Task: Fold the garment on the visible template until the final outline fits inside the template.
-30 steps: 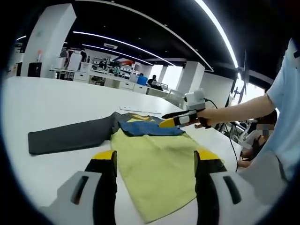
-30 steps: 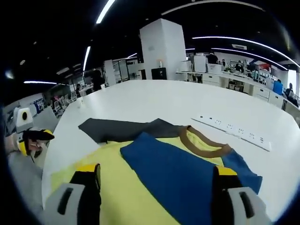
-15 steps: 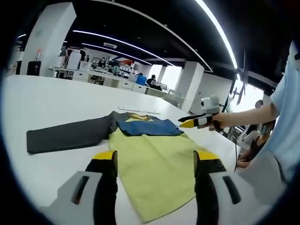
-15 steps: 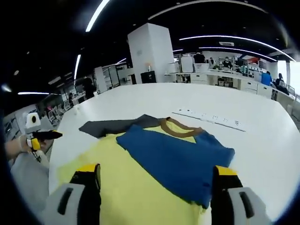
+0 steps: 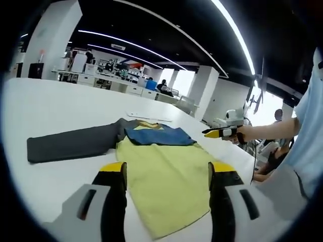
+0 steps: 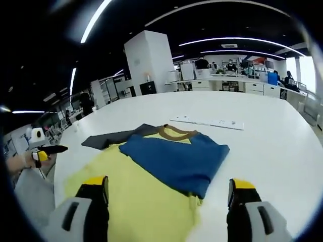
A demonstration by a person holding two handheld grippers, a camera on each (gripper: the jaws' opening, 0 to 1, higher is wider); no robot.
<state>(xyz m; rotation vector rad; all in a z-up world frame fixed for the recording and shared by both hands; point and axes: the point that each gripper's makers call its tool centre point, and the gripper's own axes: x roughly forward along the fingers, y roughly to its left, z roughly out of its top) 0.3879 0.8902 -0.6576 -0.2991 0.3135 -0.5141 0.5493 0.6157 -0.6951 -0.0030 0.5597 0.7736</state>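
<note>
1. Shirt [image 5: 166,176] lies flat on white counter [image 5: 55,108], yellow body toward the near edge, brown collar [image 6: 176,133] at the far end.
2. Blue sleeve [image 6: 174,156] is folded across the chest, over the yellow; in right claw view its free end points right, edge just short of the shirt's right side.
3. Grey sleeve [image 5: 73,143] stretches out flat to the left, off the body, resting on bare counter.
4. Left claw [image 5: 166,174]: jaws spread wide, nothing between them, held above the near hem w/o touching the cloth. It also shows at the left of right claw view [image 6: 48,150], in a hand, off the counter edge; can't tell its spread from there.
5. Right claw [image 6: 166,189]: jaws apart, holding nothing, above the yellow body near the blue fold. In left claw view it hangs at the far right [image 5: 214,134], in a hand, clear of the shirt, past the counter's right edge.
6. White power strip [image 6: 207,122] lies on counter beyond the collar, apart from the shirt.
7. Office desks + white pillar [image 6: 144,63] in the far bkgd.
</note>
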